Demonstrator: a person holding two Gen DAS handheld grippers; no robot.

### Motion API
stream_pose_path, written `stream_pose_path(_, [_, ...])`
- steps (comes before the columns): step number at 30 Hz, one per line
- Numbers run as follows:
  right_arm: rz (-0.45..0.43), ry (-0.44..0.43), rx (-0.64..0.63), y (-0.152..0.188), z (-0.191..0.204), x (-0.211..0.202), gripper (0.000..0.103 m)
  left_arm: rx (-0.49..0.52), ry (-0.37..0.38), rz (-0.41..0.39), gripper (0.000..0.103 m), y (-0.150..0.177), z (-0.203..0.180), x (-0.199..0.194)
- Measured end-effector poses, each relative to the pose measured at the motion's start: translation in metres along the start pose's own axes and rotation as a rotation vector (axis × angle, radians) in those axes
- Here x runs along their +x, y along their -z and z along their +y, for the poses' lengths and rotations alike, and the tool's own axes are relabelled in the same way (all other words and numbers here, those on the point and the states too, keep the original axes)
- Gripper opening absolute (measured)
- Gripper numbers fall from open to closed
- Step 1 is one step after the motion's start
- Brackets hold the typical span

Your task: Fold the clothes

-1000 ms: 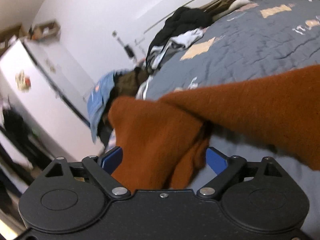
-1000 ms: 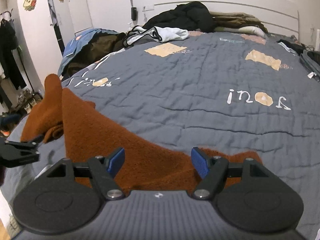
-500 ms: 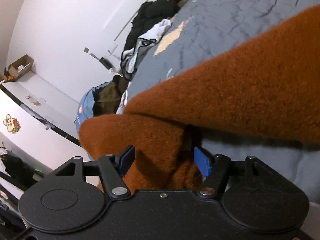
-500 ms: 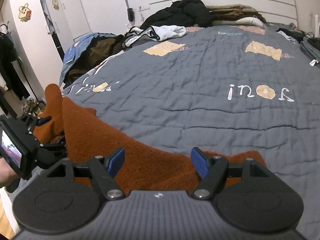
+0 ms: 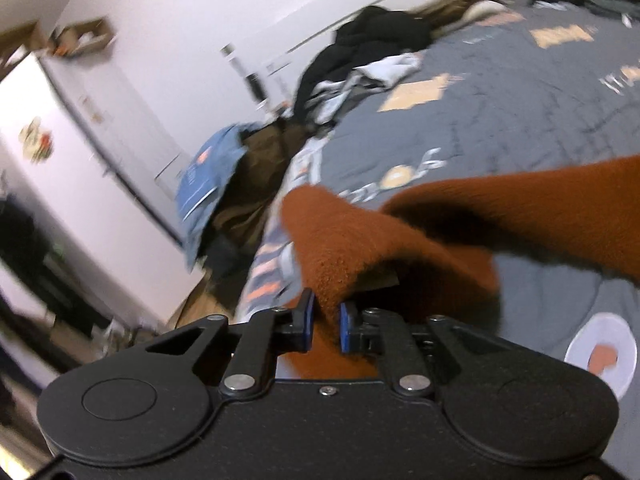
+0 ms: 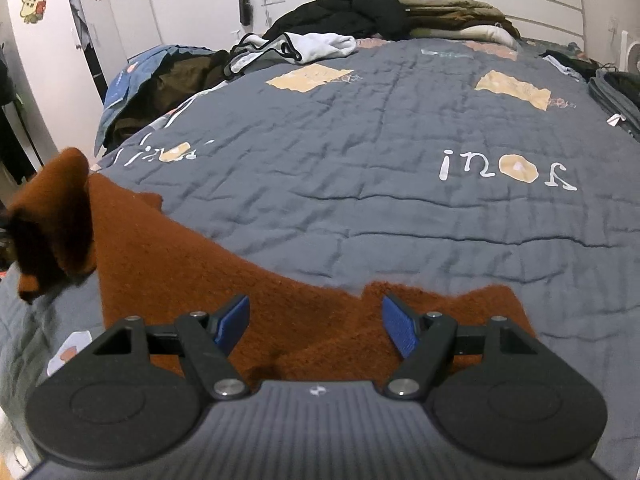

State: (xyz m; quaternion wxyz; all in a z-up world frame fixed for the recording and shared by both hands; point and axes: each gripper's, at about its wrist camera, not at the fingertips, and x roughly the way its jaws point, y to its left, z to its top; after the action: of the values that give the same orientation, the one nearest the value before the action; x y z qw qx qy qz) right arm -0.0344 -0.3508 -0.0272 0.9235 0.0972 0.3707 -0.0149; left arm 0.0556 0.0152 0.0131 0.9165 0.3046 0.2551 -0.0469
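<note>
A rust-brown knit garment (image 6: 224, 292) lies on the near edge of a grey quilted bed (image 6: 380, 152). My left gripper (image 5: 325, 318) is shut on a bunched end of the garment (image 5: 360, 248) and lifts it off the quilt; that raised end shows at the far left of the right wrist view (image 6: 52, 208). My right gripper (image 6: 316, 324) is open, its blue pads to either side of the garment's flat near edge, holding nothing.
A pile of dark and white clothes (image 6: 320, 28) lies along the headboard. A blue and brown heap (image 6: 160, 80) sits at the bed's left edge. Folded dark items (image 6: 616, 92) lie at the right. White wardrobe doors (image 5: 80, 152) stand to the left.
My left gripper's jaws have closed onto the garment's bunched end and the view has swung. The right gripper has stayed open over the garment.
</note>
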Motion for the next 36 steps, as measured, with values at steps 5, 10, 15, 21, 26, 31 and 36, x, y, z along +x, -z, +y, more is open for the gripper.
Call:
stream_pose_path(5, [-0.003, 0.02, 0.002, 0.0, -0.001, -0.001, 0.072, -0.051, -0.041, 0.095, 0.01, 0.035, 0.048, -0.022])
stream_pose_path(10, [-0.012, 0.024, 0.017, -0.003, -0.006, -0.005, 0.072, -0.08, -0.015, 0.22, 0.017, 0.07, 0.063, -0.031])
stream_pose_path(15, [-0.042, 0.047, -0.005, -0.01, -0.018, -0.019, 0.072, -0.111, 0.122, 0.139, 0.06, 0.059, 0.05, -0.074])
stream_pose_path(21, [-0.094, 0.096, 0.126, -0.023, -0.067, -0.048, 0.072, -0.093, 0.503, -0.056, 0.06, -0.013, -0.048, -0.1])
stream_pose_path(26, [-0.141, 0.122, 0.226, -0.024, -0.103, -0.069, 0.072, -0.046, 0.754, -0.106, 0.059, -0.07, -0.145, -0.085])
stream_pose_path(31, [-0.157, 0.119, 0.278, -0.019, -0.128, -0.078, 0.072, 0.055, 0.868, -0.115, 0.053, -0.106, -0.223, -0.065])
stream_pose_path(36, [-0.174, 0.114, 0.314, -0.017, -0.151, -0.087, 0.072, 0.149, 0.891, -0.094, 0.053, -0.13, -0.276, -0.039])
